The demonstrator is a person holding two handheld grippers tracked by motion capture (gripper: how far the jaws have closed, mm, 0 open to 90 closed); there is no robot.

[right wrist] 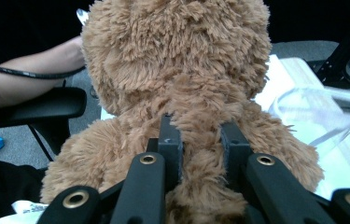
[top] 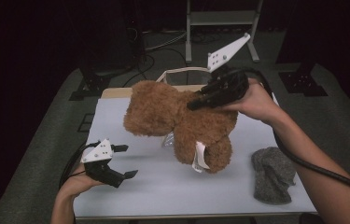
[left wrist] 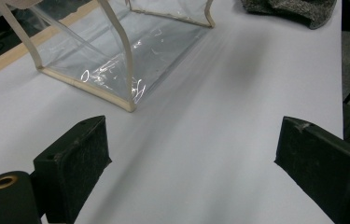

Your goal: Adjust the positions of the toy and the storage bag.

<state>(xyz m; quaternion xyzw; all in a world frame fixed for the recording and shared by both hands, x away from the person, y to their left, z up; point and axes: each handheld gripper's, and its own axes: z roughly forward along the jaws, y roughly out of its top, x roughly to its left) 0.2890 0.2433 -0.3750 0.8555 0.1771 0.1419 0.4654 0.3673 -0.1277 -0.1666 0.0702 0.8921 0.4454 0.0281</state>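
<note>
A brown plush teddy bear (top: pixel 177 119) hangs above the middle of the white table (top: pixel 163 186), and my right gripper (top: pixel 196 103) is shut on the fur of its back. In the right gripper view the two black jaws pinch a fold of the bear (right wrist: pixel 177 70) at my right gripper (right wrist: pixel 200 140). My left gripper (top: pixel 126 161) rests low at the table's front left, open, with nothing between its fingers (left wrist: pixel 77 154). A clear plastic bag with cream trim (left wrist: pixel 116 51) lies on the table ahead of my left gripper (left wrist: pixel 191 154).
A grey knitted cloth (top: pixel 273 172) lies at the table's right front corner, also seen as grey cloth (left wrist: pixel 289 9). The clear bag's rim (top: pixel 182 72) shows behind the bear. A metal stand (top: pixel 221 18) and cables are on the floor beyond the table.
</note>
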